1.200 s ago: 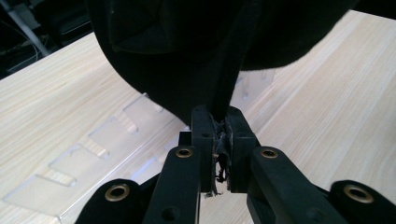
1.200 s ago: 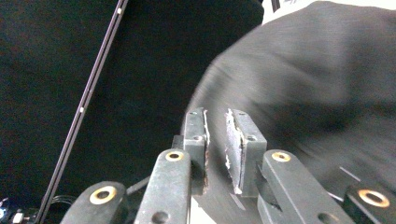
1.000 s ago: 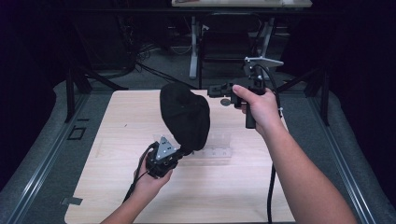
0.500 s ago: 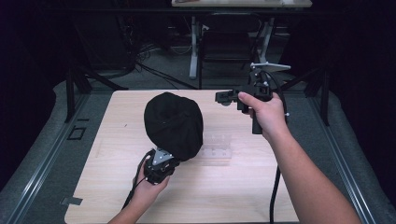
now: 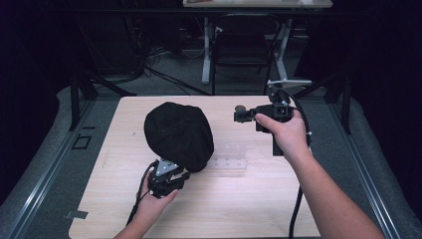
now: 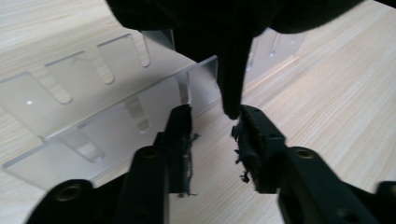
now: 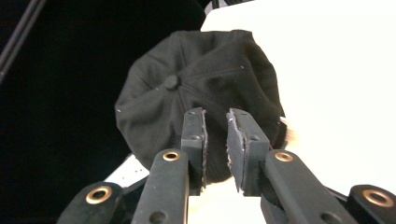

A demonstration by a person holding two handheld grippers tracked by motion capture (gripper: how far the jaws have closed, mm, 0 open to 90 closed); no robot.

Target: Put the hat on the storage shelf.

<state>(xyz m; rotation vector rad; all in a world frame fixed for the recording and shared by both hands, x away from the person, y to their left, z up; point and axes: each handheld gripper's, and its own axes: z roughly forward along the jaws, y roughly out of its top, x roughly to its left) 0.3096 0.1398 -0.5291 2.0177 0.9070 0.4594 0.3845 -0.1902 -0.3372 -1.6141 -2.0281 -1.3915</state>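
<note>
One pale wooden table, dark room around.

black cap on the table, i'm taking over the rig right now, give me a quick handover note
Left gripper: fingers have just been opening; a fold of the black cap hangs between them, not pinched.
Right gripper: open, nothing between its fingers, held away from the cap, pointing at it.
Cap: lies crown up on the wooden table, partly over the clear slotted acrylic rack.
Done: cap set down and let go.
Left: probably draw the left gripper clear; check how the cap sits over the rack.
</note>
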